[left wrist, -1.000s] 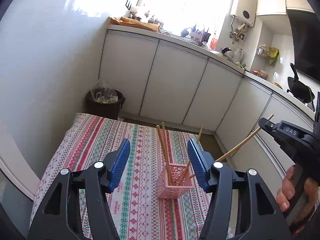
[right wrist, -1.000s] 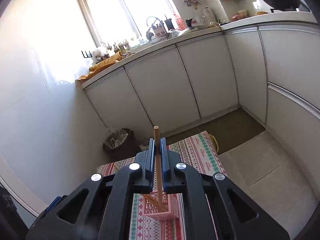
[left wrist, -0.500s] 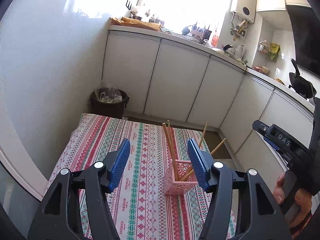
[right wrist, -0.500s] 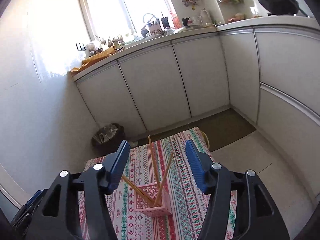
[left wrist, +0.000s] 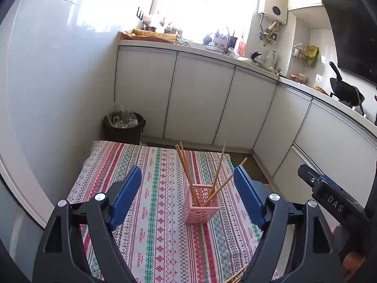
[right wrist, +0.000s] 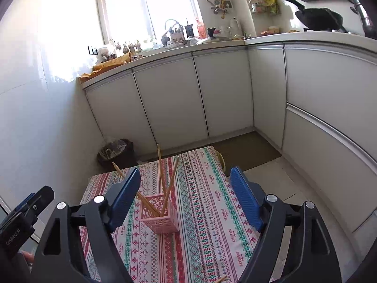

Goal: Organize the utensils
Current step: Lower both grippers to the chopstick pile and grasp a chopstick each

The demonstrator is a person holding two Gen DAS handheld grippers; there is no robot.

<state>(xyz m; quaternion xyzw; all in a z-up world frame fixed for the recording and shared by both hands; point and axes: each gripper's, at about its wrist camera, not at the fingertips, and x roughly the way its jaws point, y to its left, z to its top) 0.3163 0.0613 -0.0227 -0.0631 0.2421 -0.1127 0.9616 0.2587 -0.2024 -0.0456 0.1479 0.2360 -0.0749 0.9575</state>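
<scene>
Now both my grippers, left gripper (left wrist: 187, 198) and right gripper (right wrist: 184, 197), hang released over the pink perforated plastic holder (left wrist: 202, 208), four wooden chopsticks (left wrist: 218, 165) standing inside; another stick (left wrist: 235, 277) lies nearer than it, beneath my left jaws

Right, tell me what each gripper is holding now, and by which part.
Nothing is held. The left gripper and right gripper both have open jaws with nothing between them. The chopsticks stand loose in the pink basket.
</scene>
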